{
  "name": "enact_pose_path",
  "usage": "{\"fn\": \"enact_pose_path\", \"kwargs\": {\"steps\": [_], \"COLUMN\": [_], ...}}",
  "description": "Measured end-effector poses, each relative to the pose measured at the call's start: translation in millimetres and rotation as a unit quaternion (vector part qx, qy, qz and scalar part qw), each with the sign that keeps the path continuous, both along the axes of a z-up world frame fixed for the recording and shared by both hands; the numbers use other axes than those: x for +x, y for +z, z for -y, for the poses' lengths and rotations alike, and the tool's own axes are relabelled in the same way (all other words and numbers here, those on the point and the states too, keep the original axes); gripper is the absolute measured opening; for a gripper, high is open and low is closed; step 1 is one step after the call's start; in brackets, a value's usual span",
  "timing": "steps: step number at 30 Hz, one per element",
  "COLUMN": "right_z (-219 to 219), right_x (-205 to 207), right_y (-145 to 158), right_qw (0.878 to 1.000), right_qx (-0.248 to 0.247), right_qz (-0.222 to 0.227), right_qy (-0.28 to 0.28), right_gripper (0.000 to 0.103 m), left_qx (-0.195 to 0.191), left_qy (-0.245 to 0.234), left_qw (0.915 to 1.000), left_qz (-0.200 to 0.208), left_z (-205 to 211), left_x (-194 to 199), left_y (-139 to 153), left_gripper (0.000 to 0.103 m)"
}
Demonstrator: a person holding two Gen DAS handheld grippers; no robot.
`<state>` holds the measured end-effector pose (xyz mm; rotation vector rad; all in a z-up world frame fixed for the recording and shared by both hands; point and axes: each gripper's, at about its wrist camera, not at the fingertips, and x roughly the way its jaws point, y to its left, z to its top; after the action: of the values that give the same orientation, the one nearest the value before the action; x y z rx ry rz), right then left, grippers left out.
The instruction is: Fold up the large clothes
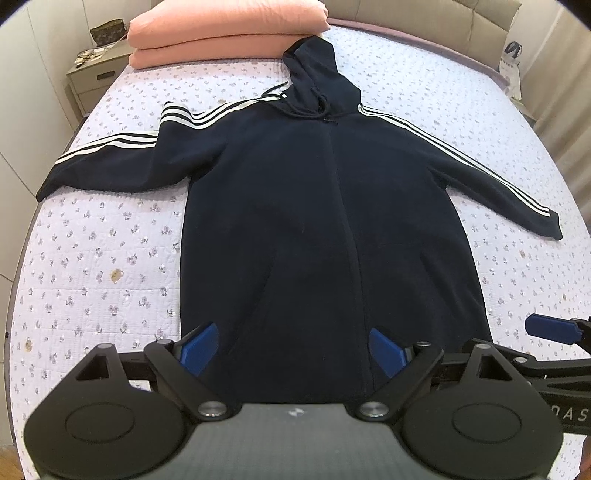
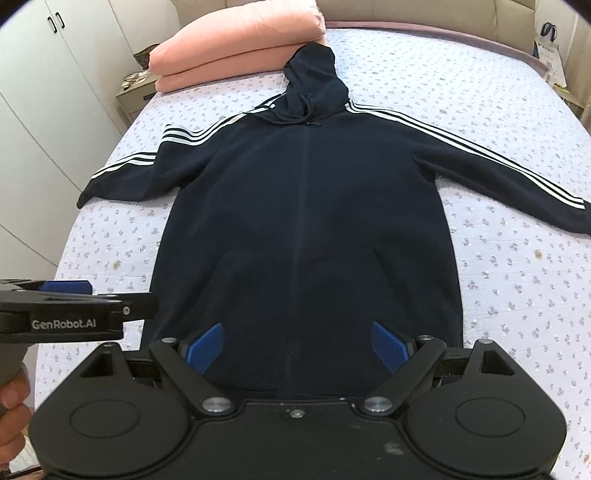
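Observation:
A dark navy hoodie [image 1: 314,206] with white sleeve stripes lies flat, front up, on the bed, hood toward the headboard and both sleeves spread out. It also shows in the right wrist view [image 2: 306,206]. My left gripper [image 1: 293,350] is open and empty above the hoodie's bottom hem. My right gripper [image 2: 297,347] is open and empty above the hem too. The right gripper's blue pad shows at the right edge of the left wrist view [image 1: 550,328]. The left gripper body shows at the left of the right wrist view [image 2: 74,314].
The bed has a lilac floral quilt [image 1: 103,258]. Two stacked pink pillows [image 1: 225,29] lie at the headboard, touching the hood. A nightstand [image 1: 92,81] stands at the bed's far left. White wardrobe doors [image 2: 44,92] line the left side.

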<state>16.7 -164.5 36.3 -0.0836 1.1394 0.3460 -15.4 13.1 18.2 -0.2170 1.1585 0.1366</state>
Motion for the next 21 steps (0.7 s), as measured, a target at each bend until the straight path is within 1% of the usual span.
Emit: {"fn": "enact_pose_path", "kwargs": {"steps": [15, 21], "right_z": [3.6, 3.7], "right_x": [-5.7, -7.6], "right_y": [4.1, 6.4], "right_qw": [1.000, 1.000], "right_qx": [0.013, 0.024], "right_qz": [0.003, 0.008], "right_qy": [0.006, 0.011], "right_gripper": [0.103, 0.103], "left_qx": [0.001, -0.002], "left_qy": [0.001, 0.007], "left_qw": [1.0000, 0.9999], "left_qz": [0.004, 0.013], "left_z": [0.2, -6.1], "left_x": [-3.9, -8.2], "left_y": [2.6, 4.2], "left_gripper": [0.091, 0.091]}}
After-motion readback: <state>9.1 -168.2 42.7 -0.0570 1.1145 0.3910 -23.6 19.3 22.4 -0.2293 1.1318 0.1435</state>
